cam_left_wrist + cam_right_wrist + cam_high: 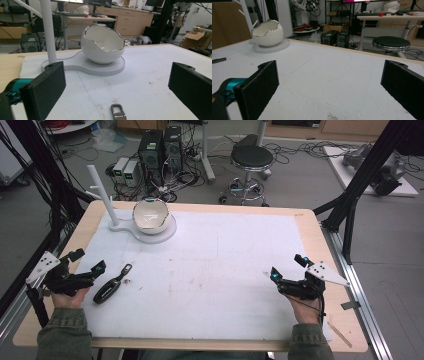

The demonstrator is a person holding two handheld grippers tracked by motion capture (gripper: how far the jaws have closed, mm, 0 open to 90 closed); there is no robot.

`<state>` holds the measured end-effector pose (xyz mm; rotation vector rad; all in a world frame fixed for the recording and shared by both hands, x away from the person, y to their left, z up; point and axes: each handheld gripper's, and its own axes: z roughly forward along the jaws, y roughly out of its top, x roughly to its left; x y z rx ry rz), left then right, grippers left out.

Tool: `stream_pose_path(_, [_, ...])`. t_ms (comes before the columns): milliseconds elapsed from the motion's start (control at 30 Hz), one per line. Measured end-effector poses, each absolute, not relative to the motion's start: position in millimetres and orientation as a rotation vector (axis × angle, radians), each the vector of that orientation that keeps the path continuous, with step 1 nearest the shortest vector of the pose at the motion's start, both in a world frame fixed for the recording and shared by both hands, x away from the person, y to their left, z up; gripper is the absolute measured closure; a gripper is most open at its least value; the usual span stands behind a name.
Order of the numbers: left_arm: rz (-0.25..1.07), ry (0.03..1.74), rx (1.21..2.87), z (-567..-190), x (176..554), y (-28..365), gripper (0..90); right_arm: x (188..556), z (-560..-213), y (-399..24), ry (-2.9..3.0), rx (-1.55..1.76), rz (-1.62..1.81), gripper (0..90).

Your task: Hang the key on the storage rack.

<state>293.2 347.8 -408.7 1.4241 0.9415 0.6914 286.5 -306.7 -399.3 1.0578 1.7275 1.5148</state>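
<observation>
Nearest the person, the left gripper is resting at about eight o'clock on the white mat, its jaws standing wide apart with nothing between them; the right gripper is sitting at about four o'clock, jaws likewise spread and empty. Just beside the left gripper, toward the mat's middle, a dark key fob is lying flat on the mat, slanted, its metal clip end pointing away from the person — in the left gripper view that silvery clip is showing low between the two black jaws, touching neither. The fob is looking slim and black with a rounded body and a narrower shiny loop. Nothing is lying between the fob and the left gripper, and the wide middle of the mat is lying bare, marked by faint scuffs and specks. Farther off, at about eleven o'clock, a white eggshell-shaped bowl with a jagged silver rim is sitting on a round white base, and a white branched post is rising upright from the same base just to the bowl's left. The wooden table is showing as a bare strip around the mat — widest along the right edge. Beyond the far edge, a black stool and computer towers are standing on the floor.
</observation>
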Motion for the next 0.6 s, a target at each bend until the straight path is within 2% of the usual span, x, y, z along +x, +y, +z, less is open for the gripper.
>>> stream_pose_path(600, [0.718,0.904,1.479,-394,296,337,1.7,290,-401,-311,1.724,1.095,1.534,0.7])
